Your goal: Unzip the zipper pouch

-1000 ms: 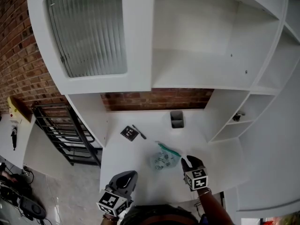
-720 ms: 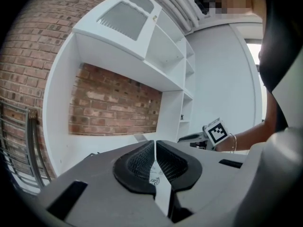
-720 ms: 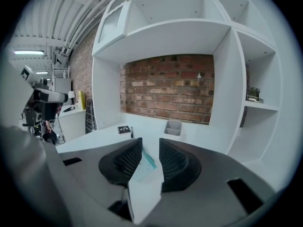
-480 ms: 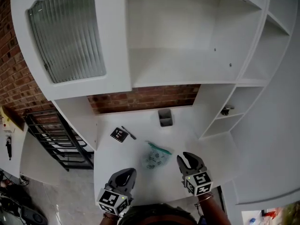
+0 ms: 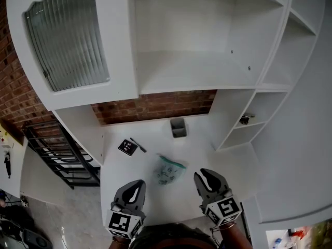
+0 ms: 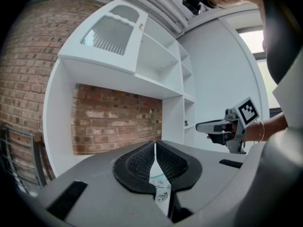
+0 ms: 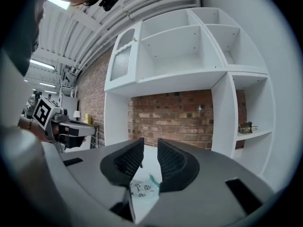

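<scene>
The zipper pouch [image 5: 169,170], pale with small prints and a teal zipper edge, lies flat on the white table [image 5: 150,201] between and a little beyond both grippers. My left gripper [image 5: 136,183] hovers near the table's front edge, left of the pouch, shut with nothing in it. In the left gripper view its jaws [image 6: 155,148] meet, and the pouch [image 6: 162,194] shows below them. My right gripper [image 5: 204,175] hangs right of the pouch, clear of it. Its jaws [image 7: 150,149] stand a narrow gap apart and are closing on nothing; the pouch [image 7: 142,189] lies beyond.
A small grey holder [image 5: 178,128] stands at the table's back by the brick wall. A black marker card [image 5: 127,147] and a pen [image 5: 138,145] lie back left. White shelves [image 5: 187,71] rise above, with a ribbed-glass door [image 5: 65,40] and a metal object [image 5: 246,119] in a side cubby.
The right gripper has drawn back from the pouch toward the table's front edge. The left gripper has come slightly forward. The pouch lies where it was.
</scene>
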Tool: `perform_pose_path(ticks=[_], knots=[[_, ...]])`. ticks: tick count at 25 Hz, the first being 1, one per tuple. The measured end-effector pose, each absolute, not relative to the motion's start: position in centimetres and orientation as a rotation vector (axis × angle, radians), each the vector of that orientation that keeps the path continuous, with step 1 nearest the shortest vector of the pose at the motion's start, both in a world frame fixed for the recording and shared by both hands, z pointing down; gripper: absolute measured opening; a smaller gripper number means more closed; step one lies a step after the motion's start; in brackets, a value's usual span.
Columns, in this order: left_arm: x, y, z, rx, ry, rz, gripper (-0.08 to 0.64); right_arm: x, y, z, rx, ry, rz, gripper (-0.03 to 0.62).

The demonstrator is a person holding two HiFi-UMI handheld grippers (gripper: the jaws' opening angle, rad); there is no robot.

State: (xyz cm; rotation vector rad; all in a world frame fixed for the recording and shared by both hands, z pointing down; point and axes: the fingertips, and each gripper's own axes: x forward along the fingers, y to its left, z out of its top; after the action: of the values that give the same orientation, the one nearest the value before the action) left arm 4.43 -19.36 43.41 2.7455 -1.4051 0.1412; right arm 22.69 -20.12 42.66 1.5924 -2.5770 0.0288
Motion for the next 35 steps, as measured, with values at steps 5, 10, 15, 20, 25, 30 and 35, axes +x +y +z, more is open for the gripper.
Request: perform_pose_path(ticks=[5, 10, 15, 20, 25, 30, 35], knots=[[3.9, -19.1, 42.6, 2.767, -1.463, 0.15, 0.014, 22.5, -19.2, 41.6, 1.609, -2.596, -0.002, 0.045], [3.1, -18.9, 43.1, 2.736, -1.492, 0.137, 0.014, 22.4, -18.6, 41.3, 1.623, -2.608, -0.023, 0.02], [2.2, -18.7, 43.3, 2.698, -1.532, 0.132, 0.012, 23.1, -18.7, 41.5, 1.673, -2.598, 0.018, 0.002], [1.6, -18.6, 43.6, 2.696, -1.555, 0.161, 0.012, 23.0, -18.7, 41.9, 1.671, -2.58, 0.022, 0.002], [1.0, -18.4, 43.6, 2.678, -1.577, 0.152, 0.012, 22.6, -18.6, 42.0, 1.648, -2.565, 0.058, 0.0], [0.4, -18.1, 43.7, 2.676, -1.582, 0.152, 0.012, 22.3, -18.8, 42.0, 1.648, -2.583, 0.001, 0.0], [-0.2, -17.9, 43.8, 2.673, -1.59, 0.162, 0.009, 21.7, -18.7, 42.1, 1.627, -2.579, 0.009, 0.0]])
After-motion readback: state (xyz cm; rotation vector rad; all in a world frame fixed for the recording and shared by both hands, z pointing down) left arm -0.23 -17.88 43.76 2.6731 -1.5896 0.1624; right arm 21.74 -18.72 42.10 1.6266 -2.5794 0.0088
